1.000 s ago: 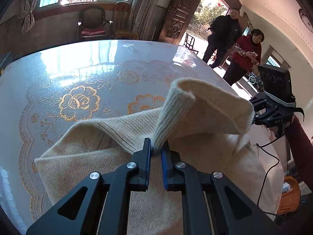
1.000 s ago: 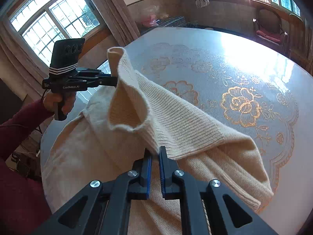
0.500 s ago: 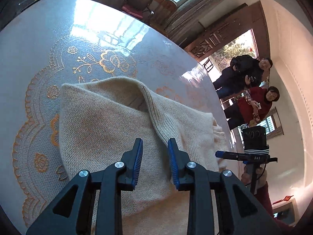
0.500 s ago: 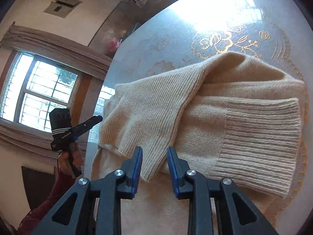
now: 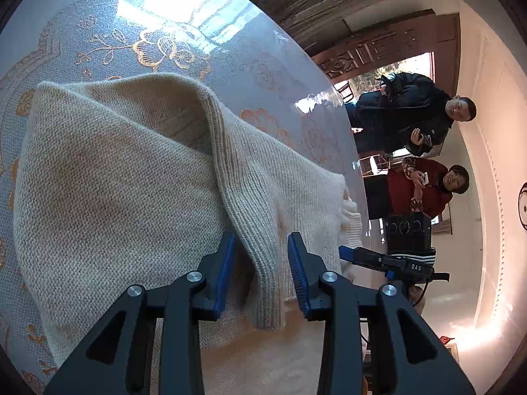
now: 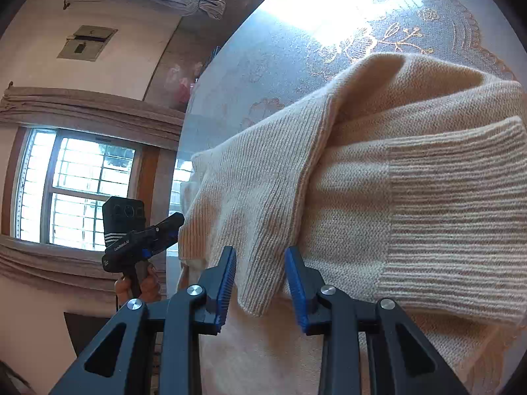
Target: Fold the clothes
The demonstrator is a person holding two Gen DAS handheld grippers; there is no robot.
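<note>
Round table [image 5: 270,75], covered by a glossy cloth with gold flowers, fills the upper left of the left wrist view and the upper right of the right wrist view. On it lies the task's thing, a cream knitted sweater [image 5: 108,197], occupying the centre and lower left of the left wrist view and the right half of the right wrist view.

Progress, as judged from how the cloth lies: a ribbed band [image 6: 263,217] has been brought over the body and lies doubled across it, with a ribbed cuff [image 6: 454,230] flat at the right of the right wrist view. One fold therefore appears laid; the garment is not yet a compact stack, so further folds and some smoothing probably remain. Which part of the sweater the band belongs to cannot be told with certainty in the fisheye view.

Left gripper [image 5: 262,263], bottom centre: its jaws have just been opening and stand apart, the band's end lying loose between the blue pads, which do not press on it. Right gripper [image 6: 260,273], bottom centre: likewise just opened, jaws apart, the band's corner between them unheld.

Two onlookers [image 5: 425,151] stand by the doorway at the right of the left wrist view.
</note>
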